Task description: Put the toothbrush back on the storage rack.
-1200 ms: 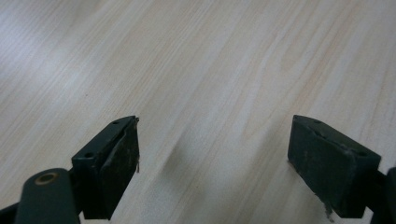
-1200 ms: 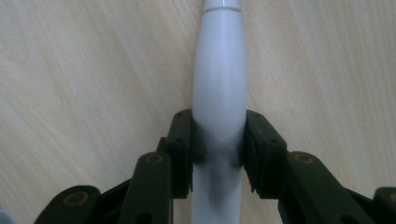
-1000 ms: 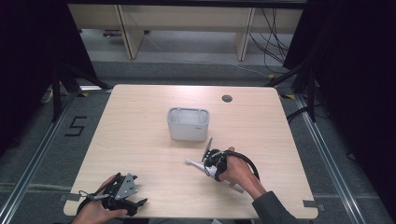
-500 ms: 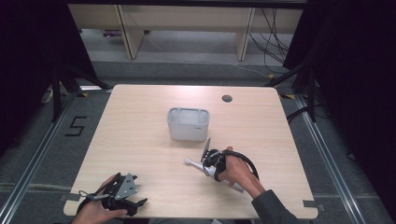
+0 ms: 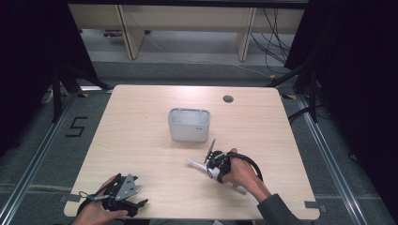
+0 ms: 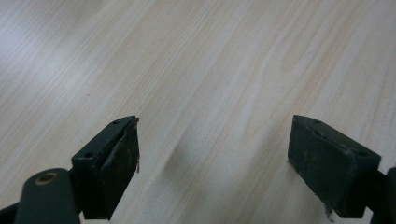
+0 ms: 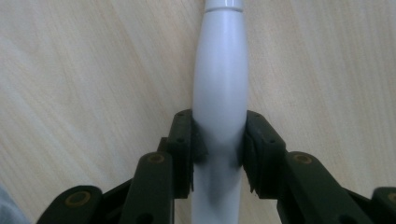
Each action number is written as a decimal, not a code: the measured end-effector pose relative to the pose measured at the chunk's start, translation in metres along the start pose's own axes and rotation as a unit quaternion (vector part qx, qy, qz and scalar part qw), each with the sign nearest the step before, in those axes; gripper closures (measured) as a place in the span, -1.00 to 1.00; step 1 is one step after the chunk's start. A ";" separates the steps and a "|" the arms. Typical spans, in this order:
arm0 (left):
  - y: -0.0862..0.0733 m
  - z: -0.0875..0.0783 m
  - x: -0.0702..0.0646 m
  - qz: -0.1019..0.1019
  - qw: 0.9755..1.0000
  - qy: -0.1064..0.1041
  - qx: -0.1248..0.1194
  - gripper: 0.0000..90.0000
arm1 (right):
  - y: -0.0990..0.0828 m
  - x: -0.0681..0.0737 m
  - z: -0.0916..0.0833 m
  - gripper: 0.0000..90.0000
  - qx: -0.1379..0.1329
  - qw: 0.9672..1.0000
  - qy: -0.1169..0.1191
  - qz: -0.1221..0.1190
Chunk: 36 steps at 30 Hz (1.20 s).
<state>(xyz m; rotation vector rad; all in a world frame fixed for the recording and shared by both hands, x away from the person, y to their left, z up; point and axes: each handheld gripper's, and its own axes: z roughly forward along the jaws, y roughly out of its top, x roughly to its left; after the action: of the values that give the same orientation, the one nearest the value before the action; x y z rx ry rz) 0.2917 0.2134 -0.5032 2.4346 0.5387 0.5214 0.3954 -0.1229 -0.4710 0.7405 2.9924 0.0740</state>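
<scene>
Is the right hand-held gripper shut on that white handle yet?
Yes, shut. The right hand-held gripper has both pads pressed against the white handle.

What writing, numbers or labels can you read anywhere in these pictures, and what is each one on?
"5": a black numeral marked on the grey floor left of the light wooden table.
No readable text on the grey rectangular plastic bin, on the smooth white plastic handle clamped in the right gripper, or on the open left gripper.
</scene>
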 end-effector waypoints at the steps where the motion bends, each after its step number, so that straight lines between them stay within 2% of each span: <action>1: 0.000 0.000 0.000 -0.001 1.000 0.000 0.000 -0.64 | -0.001 0.000 -0.002 0.49 -0.001 1.000 -0.001 -0.001; 5: 0.000 0.000 0.000 -0.001 1.000 -0.001 0.000 -0.64 | -0.005 0.000 -0.010 0.49 -0.020 1.000 -0.004 0.005; 6: 0.000 0.000 -0.001 -0.007 1.000 -0.002 0.000 -0.64 | -0.006 0.001 -0.012 0.49 -0.021 1.000 -0.006 0.009; 10: 0.000 0.000 0.000 -0.002 1.000 0.000 0.000 -0.64 | -0.013 -0.002 -0.021 0.49 -0.042 0.999 -0.007 0.011; 11: 0.000 0.000 0.000 -0.003 1.000 0.000 0.000 -0.64 | -0.014 -0.001 -0.025 0.49 -0.044 0.999 -0.007 0.026; 13: 0.000 0.000 0.000 -0.001 1.000 0.000 0.000 -0.64 | -0.017 -0.003 -0.028 0.49 -0.053 0.998 -0.009 0.019; 14: 0.000 0.000 0.000 -0.001 1.000 0.000 0.000 -0.64 | -0.019 -0.003 -0.031 0.49 -0.064 0.998 -0.006 0.022; 16: 0.000 0.000 0.000 -0.003 1.000 0.000 0.000 -0.64 | -0.021 -0.004 -0.034 0.49 -0.068 0.997 -0.008 0.028; 17: 0.000 0.000 0.000 -0.001 1.000 0.000 0.000 -0.64 | -0.022 -0.004 -0.035 0.49 -0.086 0.996 -0.006 0.034; 19: 0.000 0.000 0.000 -0.002 1.000 0.000 0.000 -0.64 | -0.024 -0.005 -0.038 0.49 -0.106 0.994 -0.009 0.028; 21: 0.000 0.000 0.000 -0.003 1.000 0.000 0.000 -0.64 | -0.026 -0.006 -0.041 0.49 -0.118 0.993 -0.003 0.029; 27: 0.000 0.000 0.000 -0.003 1.000 0.000 0.000 -0.64 | -0.032 -0.010 -0.049 0.49 -0.160 0.986 -0.009 0.042; 28: 0.000 0.000 0.000 -0.002 1.000 0.001 -0.001 -0.64 | -0.033 -0.010 -0.050 0.49 -0.167 0.985 -0.008 0.051; 29: 0.000 0.000 0.001 -0.002 1.000 0.001 -0.001 -0.64 | -0.034 -0.012 -0.051 0.49 -0.174 0.984 -0.007 0.044; 31: 0.000 0.000 0.000 -0.002 1.000 0.000 0.000 -0.64 | -0.036 -0.013 -0.053 0.49 -0.189 0.981 -0.008 0.053; 32: 0.000 0.000 0.000 -0.002 1.000 0.000 0.000 -0.64 | -0.036 -0.014 -0.054 0.49 -0.193 0.980 -0.009 0.051; 35: 0.000 0.000 0.000 -0.002 1.000 0.001 -0.001 -0.64 | -0.037 -0.016 -0.056 0.49 -0.215 0.975 -0.010 0.055; 36: 0.000 0.000 0.000 -0.002 1.000 0.001 0.000 -0.64 | -0.039 -0.015 -0.058 0.49 -0.219 0.973 -0.009 0.068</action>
<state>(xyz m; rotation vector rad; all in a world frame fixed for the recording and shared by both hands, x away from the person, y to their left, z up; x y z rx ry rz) 0.2918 0.2138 -0.5029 2.4322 0.5438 0.5222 0.3869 -0.1659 -0.4144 0.8742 2.7456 0.7016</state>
